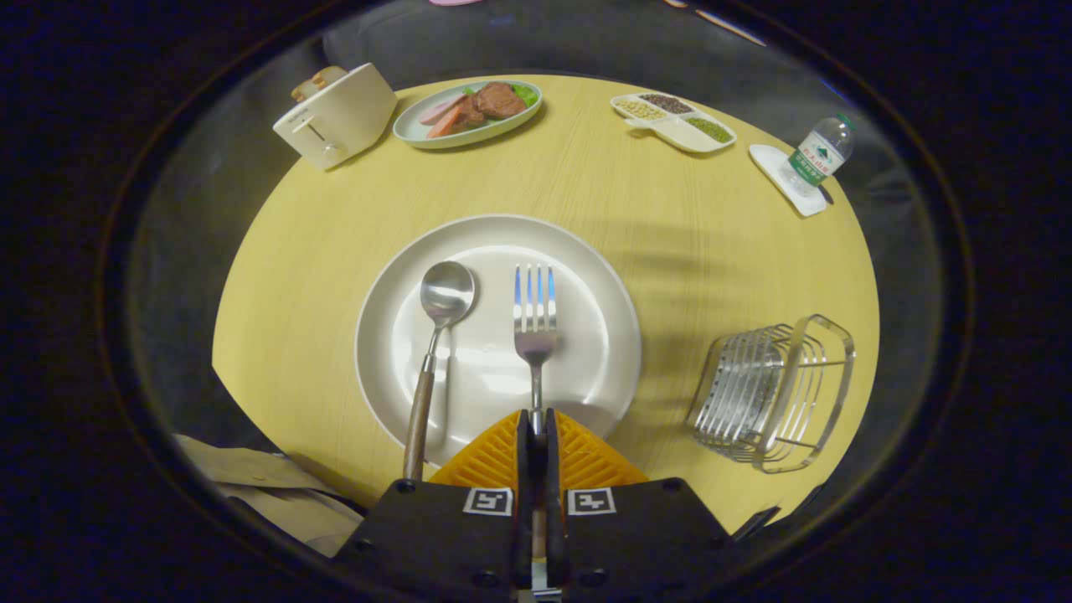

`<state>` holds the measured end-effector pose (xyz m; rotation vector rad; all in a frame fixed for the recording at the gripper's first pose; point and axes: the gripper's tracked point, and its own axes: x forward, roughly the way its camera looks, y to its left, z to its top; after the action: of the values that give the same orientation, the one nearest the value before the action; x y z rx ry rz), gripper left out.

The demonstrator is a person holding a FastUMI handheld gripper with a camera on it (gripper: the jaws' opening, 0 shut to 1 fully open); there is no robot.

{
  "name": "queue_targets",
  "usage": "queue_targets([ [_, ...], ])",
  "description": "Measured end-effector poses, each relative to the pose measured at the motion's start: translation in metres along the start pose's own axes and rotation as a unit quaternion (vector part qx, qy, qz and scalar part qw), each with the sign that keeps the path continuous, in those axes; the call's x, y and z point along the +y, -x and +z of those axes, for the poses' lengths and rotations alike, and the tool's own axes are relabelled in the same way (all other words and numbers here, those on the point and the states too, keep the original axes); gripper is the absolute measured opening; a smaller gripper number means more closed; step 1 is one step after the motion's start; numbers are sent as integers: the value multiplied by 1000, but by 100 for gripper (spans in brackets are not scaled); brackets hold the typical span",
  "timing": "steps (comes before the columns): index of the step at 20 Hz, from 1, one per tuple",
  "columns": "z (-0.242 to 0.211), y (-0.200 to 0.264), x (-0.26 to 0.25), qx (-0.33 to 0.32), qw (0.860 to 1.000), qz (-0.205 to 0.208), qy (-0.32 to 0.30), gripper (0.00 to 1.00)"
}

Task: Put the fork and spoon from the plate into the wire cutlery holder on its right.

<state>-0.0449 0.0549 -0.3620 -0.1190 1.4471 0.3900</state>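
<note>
Fork (535,322): lies on the white plate (603,285), right of the plate's middle; long axis runs near to far, tines pointing to the far side, handle coming straight back toward the tongs.
Tongs (536,419): closed together on the fork's handle at the plate's near rim, the two fingers pressing it from left and right; the handle's end shows between them lower down.
Spoon (437,352): on the same plate, left of the fork and apart from it; bowl at the far end, wooden handle slanting near and slightly left, its end resting past the plate's near rim, just left of the tongs.
Wire cutlery holder (775,394): stands on the round yellow surface (586,184), right of the plate, well apart from the fork.
Far side of surface: toaster (335,117) at left, a dish of food (469,113) beside it, a divided tray (674,121), a water bottle (816,155) at far right.
</note>
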Motion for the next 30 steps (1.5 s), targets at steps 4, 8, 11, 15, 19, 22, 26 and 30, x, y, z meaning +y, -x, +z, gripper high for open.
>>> queue_targets([
  [4, 4, 36, -17, -9, 1000, -2, -1, 10],
  [8, 1, 66, -43, -8, 1000, -22, 3, 10],
  [11, -9, 84, -59, 4, 1000, -30, 6, 10],
  [15, -19, 99, -94, 37, 998, -45, 3, 10],
  [19, -25, 98, -125, 66, 996, -58, -17, 10],
  [22, -30, 91, -141, 91, 994, -64, -18, 10],
  [26, -30, 80, -151, 112, 991, -69, -22, 10],
  [30, -32, 71, -152, 125, 990, -61, -30, 10],
])
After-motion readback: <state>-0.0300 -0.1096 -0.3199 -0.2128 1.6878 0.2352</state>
